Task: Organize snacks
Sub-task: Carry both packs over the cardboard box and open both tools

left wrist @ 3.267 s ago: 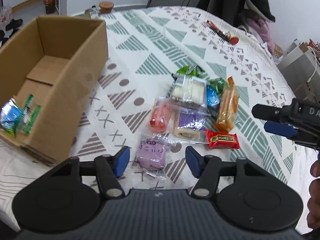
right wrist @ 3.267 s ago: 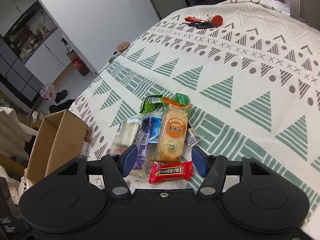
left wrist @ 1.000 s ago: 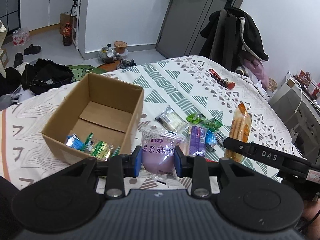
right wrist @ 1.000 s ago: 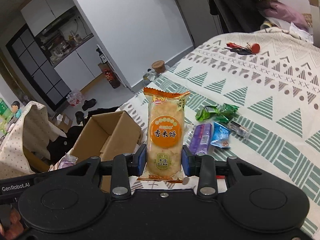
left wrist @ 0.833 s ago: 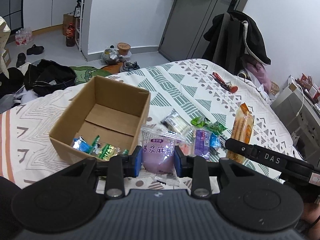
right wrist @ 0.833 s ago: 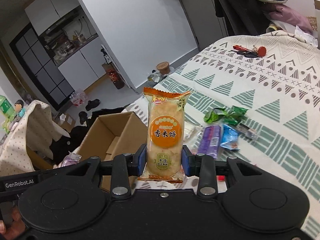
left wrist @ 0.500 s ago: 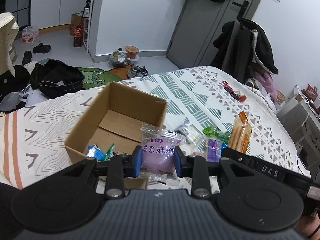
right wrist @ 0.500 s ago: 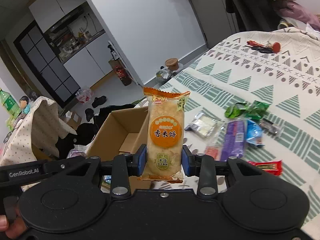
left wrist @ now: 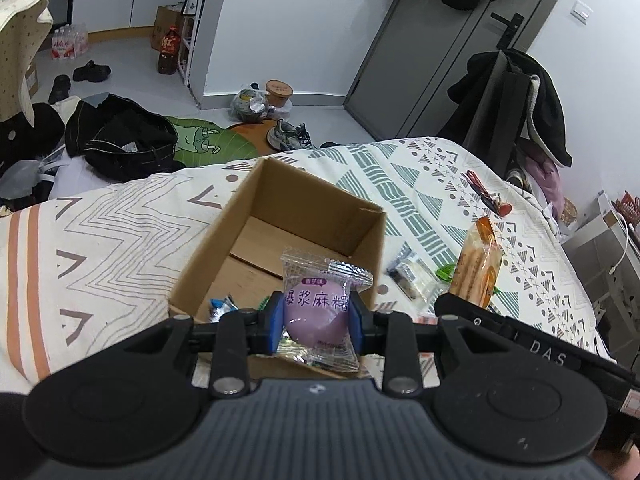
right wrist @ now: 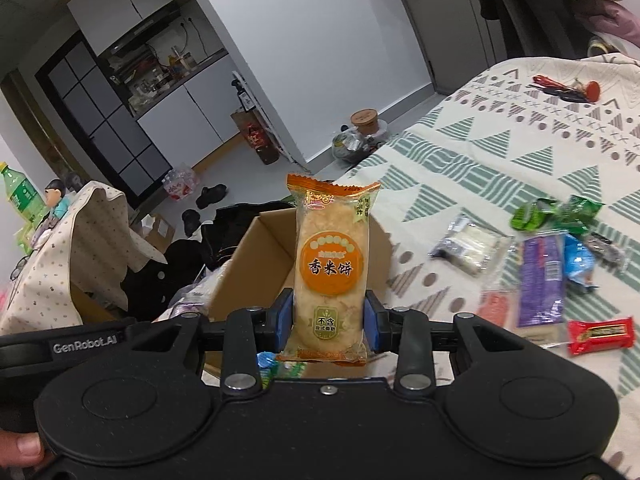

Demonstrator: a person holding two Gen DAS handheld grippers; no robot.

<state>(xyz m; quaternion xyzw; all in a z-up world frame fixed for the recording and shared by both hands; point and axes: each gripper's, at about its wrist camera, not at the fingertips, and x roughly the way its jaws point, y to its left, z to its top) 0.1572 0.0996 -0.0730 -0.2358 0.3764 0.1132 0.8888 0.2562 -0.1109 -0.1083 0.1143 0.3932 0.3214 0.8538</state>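
Observation:
My left gripper (left wrist: pixel 316 322) is shut on a purple mochi packet (left wrist: pixel 320 312), held over the near edge of the open cardboard box (left wrist: pixel 224 232). A few small wrapped snacks (left wrist: pixel 222 305) lie in the box's near corner. My right gripper (right wrist: pixel 327 322) is shut on an upright orange rice cracker pack (right wrist: pixel 331 268), just in front of the same cardboard box (right wrist: pixel 256 256). In the left wrist view the rice cracker pack (left wrist: pixel 478 268) shows at the right, above the other gripper's black body. Loose snacks remain on the bedspread: a white packet (right wrist: pixel 468 250), a purple bar (right wrist: pixel 542 280), green wrappers (right wrist: pixel 556 210) and a red bar (right wrist: pixel 600 334).
The box stands on a patterned bedspread (left wrist: pixel 432 184) near the bed's edge. Keys with a red tag (right wrist: pixel 568 88) lie farther back. Beyond the bed the floor holds dark clothes (left wrist: pixel 120 136), shoes and bottles. A dark coat (left wrist: pixel 516 92) hangs at the right.
Both grippers have carried their packets leftward toward the box, which now sits right behind the held snacks. The loose snack pile has slid to the right of both views. Grips are unchanged.

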